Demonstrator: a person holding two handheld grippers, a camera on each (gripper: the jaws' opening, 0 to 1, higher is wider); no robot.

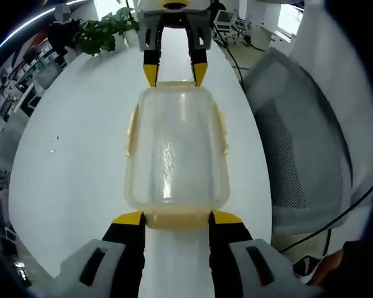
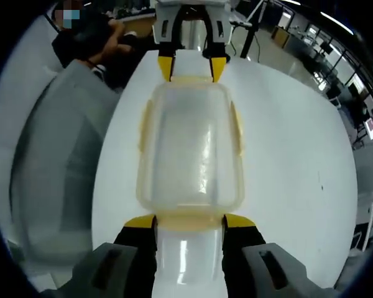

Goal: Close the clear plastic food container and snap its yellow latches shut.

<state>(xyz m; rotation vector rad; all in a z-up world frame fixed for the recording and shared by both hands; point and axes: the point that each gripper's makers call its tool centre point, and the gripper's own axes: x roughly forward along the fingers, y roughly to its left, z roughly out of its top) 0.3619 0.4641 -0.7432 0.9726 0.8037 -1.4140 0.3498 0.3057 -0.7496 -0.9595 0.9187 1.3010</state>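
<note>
The clear plastic container (image 1: 174, 149) (image 2: 191, 149) lies lid-on lengthwise on the white table (image 1: 74, 161) (image 2: 292, 155). Pale yellow latches run along both long sides (image 1: 222, 130) (image 2: 144, 133) and sit at both ends. My left gripper (image 1: 177, 218) is open, its yellow-tipped jaws flanking the near end latch (image 1: 177, 225). At the opposite end my right gripper (image 1: 174, 77) is open too, its tips against that end. In the right gripper view, the right gripper (image 2: 189, 221) flanks its near latch (image 2: 189, 226) and the left gripper (image 2: 191, 67) stands at the far end.
A grey mesh chair (image 1: 304, 149) (image 2: 56, 161) stands close to the table's edge beside the container. A green plant (image 1: 105, 28) sits at the table's far end. A person (image 2: 93, 37) in dark clothes sits beyond the table. Cables trail on the floor.
</note>
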